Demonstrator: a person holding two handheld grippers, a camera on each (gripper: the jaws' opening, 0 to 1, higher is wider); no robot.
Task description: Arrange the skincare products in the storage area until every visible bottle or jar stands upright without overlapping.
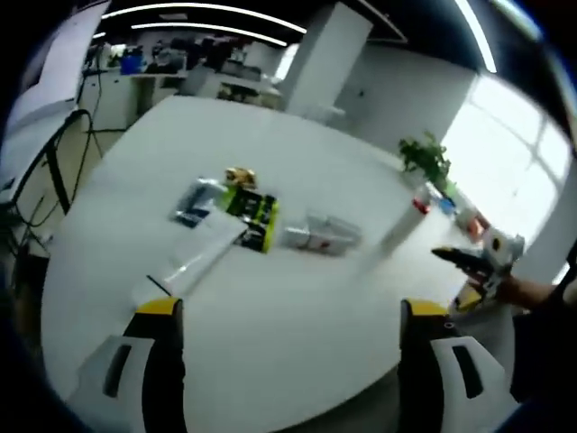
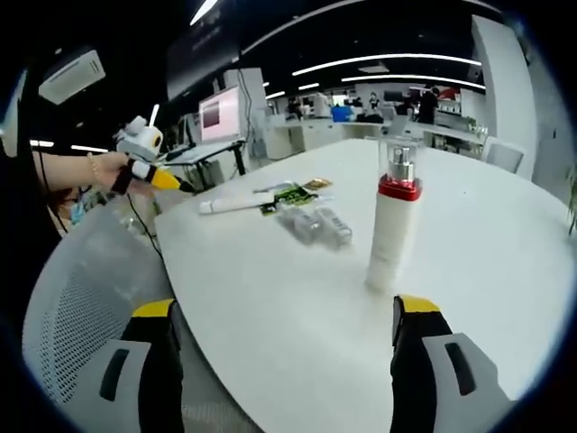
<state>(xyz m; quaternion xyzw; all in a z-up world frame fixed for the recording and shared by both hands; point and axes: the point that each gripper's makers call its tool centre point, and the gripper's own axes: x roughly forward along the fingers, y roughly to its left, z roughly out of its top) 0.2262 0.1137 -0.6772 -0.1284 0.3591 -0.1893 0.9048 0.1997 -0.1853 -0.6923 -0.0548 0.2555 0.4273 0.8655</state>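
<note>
We see both pairs of jaws spread wide and empty above the white table (image 2: 297,298). The pump bottle (image 2: 394,221) stands upright on it, red collar under a clear cap. Beyond the bottle lie a clear packet (image 2: 315,223), a green-black sachet (image 2: 290,195) and a white tube (image 2: 233,205), all flat. Past them the left gripper (image 2: 155,177) hovers off the table edge. A potted plant (image 1: 425,158) stands behind the bottle.

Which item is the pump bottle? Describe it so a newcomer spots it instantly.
Start at the big white table. Near its edge, right of the cluster of flat-lying packages, stands the pump bottle. It alone is upright: a tall white body, red collar and clear cap.
</note>
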